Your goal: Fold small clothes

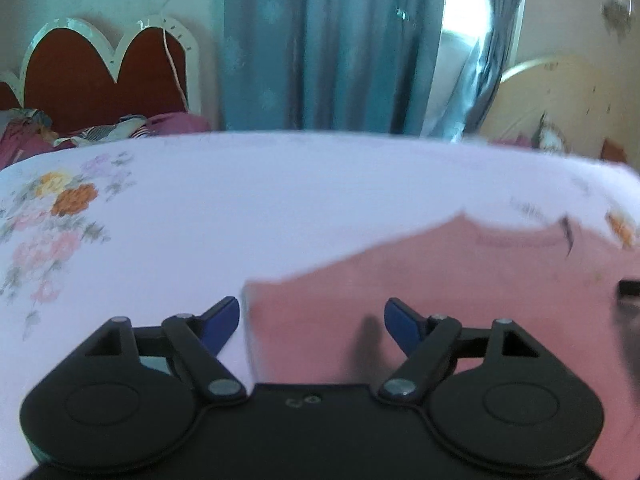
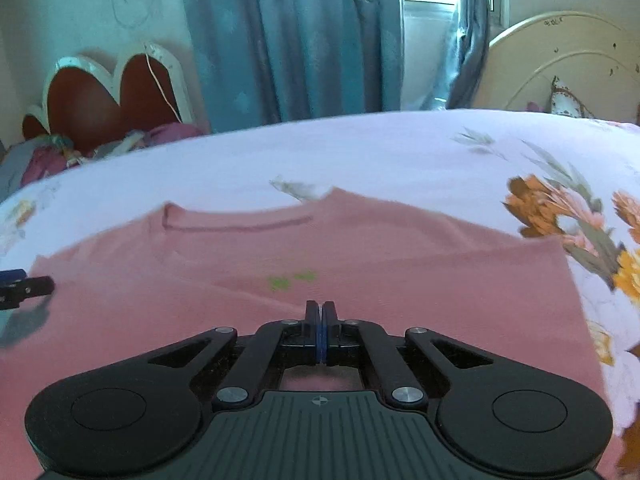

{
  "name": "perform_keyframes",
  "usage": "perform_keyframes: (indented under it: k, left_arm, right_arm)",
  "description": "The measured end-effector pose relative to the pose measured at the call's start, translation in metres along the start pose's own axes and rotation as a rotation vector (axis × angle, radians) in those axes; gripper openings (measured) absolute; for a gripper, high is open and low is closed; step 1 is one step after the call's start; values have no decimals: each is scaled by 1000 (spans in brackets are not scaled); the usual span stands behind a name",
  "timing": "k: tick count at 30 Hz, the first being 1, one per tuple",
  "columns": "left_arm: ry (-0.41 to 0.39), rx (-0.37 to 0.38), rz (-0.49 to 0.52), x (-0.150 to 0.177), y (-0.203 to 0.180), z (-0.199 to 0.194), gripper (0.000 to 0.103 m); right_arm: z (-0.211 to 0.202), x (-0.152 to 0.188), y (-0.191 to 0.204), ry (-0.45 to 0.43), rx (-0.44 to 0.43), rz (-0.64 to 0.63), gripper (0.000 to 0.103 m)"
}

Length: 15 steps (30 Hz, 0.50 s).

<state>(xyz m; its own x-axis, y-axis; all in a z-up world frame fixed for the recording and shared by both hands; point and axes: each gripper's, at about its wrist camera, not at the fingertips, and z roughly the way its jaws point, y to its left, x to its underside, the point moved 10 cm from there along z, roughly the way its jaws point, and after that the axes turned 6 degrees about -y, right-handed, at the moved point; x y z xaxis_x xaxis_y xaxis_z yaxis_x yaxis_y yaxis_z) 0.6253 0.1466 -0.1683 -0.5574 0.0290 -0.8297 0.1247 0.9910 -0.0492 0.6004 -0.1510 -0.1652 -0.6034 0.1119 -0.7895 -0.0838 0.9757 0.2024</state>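
We see the pink shirt (image 2: 360, 248) spread flat mid-frame on the floral bed sheet (image 2: 360, 152); left hand-held gripper (image 1: 312, 316) gapes wide, empty, over its edge; right hand-held gripper (image 2: 320, 312) pinched together low centre, whether on fabric we cannot tell.

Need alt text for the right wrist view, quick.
The right gripper, jaws together, sits low over a pink shirt spread flat on a floral bedsheet. The left gripper shows at the shirt's left edge; teal curtains hang beyond the bed.
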Motion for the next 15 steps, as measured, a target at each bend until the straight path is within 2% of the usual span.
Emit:
perform_keyframes:
  k: [1, 2, 3, 5, 6, 8, 10, 12, 13, 15]
  left_arm:
    - [0, 14, 10, -3, -6, 3, 79]
    - [5, 29, 20, -5, -12, 7, 79]
    - [15, 44, 25, -4, -19, 13, 79]
    - [48, 60, 33, 1, -25, 26, 81]
    - [71, 60, 33, 7, -22, 33, 81]
    - [54, 71, 44, 10, -19, 35, 81]
    - [64, 68, 81, 11, -21, 32, 81]
    - [63, 26, 91, 9, -16, 21, 81]
    - [44, 21, 75, 8, -16, 8, 81]
    - [3, 89, 31, 9, -27, -16, 81]
  right_arm:
    - [3, -3, 7, -3, -12, 1, 29]
    - [4, -7, 15, -14, -21, -4, 58]
    - [8, -10, 24, -26, -38, -20, 62]
    - [19, -12, 40, -1, -64, -55, 61]
    - [24, -10, 47, 16, -73, -80, 54]
    - [40, -1, 47, 73, -34, -137, 47]
    - [42, -2, 40, 70, -15, -129, 48]
    - [32, -10, 35, 48, 45, -134, 48]
    - [21, -13, 39, 21, 14, -123, 48]
    - [-3, -13, 48, -8, -49, -113, 48]
